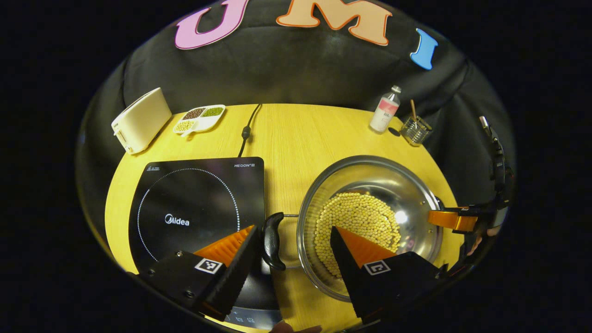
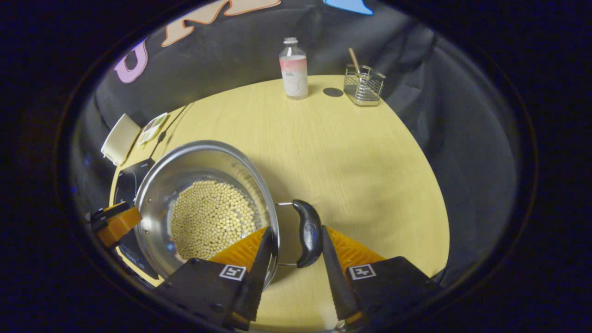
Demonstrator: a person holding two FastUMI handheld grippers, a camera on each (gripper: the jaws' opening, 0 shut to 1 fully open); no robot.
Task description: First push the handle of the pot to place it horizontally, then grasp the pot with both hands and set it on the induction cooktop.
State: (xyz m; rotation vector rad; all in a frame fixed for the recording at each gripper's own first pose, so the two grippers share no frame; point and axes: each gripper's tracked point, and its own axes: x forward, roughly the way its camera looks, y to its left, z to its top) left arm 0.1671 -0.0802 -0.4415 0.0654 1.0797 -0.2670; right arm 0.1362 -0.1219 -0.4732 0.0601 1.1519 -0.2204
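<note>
A steel pot holding yellow beans stands on the wooden table, right of the black induction cooktop. My left gripper is open, straddling the pot's left side. One finger touches the black handle, which lies flat, and the other hangs over the beans. My right gripper is narrowed around the opposite side of the pot. One finger lies against the inside of the wall, the other presses the outside of the black handle. The right gripper's finger shows past the pot's far rim.
At the table's back left are a white toaster, a divided dish of beans and the cooktop's cord. At the back right stand a bottle and a wire holder. The table edge curves close behind the pot's right side.
</note>
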